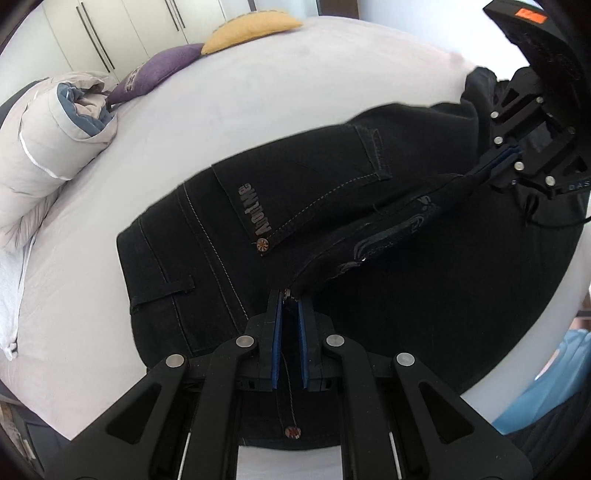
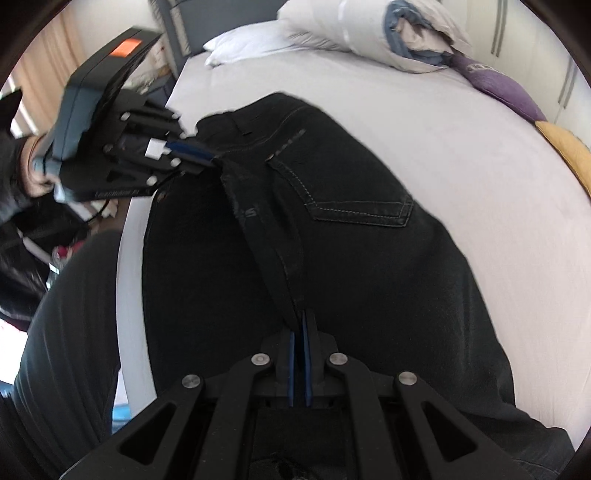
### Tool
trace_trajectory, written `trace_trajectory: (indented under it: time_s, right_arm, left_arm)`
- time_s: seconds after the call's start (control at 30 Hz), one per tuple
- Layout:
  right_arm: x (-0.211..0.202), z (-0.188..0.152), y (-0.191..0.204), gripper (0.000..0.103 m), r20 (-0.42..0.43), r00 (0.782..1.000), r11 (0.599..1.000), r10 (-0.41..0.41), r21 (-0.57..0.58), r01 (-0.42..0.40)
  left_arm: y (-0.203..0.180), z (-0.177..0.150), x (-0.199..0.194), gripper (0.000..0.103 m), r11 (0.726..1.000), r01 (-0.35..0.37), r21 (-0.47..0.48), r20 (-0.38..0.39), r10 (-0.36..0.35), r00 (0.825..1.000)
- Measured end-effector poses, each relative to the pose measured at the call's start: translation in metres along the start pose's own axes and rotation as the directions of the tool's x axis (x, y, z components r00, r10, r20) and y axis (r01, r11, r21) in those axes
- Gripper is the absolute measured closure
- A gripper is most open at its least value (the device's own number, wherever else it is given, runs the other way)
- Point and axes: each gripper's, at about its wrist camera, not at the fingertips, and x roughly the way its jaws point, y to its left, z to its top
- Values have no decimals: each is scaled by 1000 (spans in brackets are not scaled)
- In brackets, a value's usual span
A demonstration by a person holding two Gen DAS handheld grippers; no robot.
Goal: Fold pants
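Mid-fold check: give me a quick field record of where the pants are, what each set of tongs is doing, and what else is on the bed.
pants: black jeans, seat side up, on the bed
left tongs: shut on a raised fabric strip of the pants
right tongs: shut on the same strip's other end
strip: stretched between both tongs
clutter: rolled duvet, purple cushion, yellow cushion, away from the pants

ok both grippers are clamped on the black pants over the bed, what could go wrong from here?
1. The left gripper and right gripper each pinch only a thin edge of the pants; heavy denim could slip out mid-lift.
2. Part of the pants hangs past the bed edge near the person, so a dropped grip may drag them off.
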Motion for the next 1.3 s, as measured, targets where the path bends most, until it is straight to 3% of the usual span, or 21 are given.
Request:
trace_trajectory:
  time_s: [0.17,0.3,0.47,0.67,0.87,1.2,1.3]
  right_arm:
    - [4,-10,40,98,-53,996,981,-67,-183,57]
    - [3,-20,63,98,-61,987,944,-152,-304,127]
    - [8,-35,88,98,-70,977,908,-200,-388,158]
    - [18,-29,89,98,-71,975,901,-211,-401,166]
    - [15,-31,102,99,-61,980,906,-191,-394,152]
    - [15,-29,108,98,-47,984,917,-171,-373,142]
    - [14,-31,110,98,-39,983,913,-177,-379,149]
  left_arm:
    - [-17,-25,-2,96,999,-9,49,-18,10,1000]
    - [-36,-48,-6,96,989,-46,140,-28,50,998]
    - [-54,-77,-8,96,971,-93,219,-36,104,994]
    - [-52,-103,-14,99,971,-129,202,-44,141,989]
    - [-37,-135,-23,102,982,-144,120,-65,153,986]
    - [-33,-151,-43,103,988,-138,71,-47,141,989]
    - [-13,-143,-50,103,992,-122,43,-43,124,991]
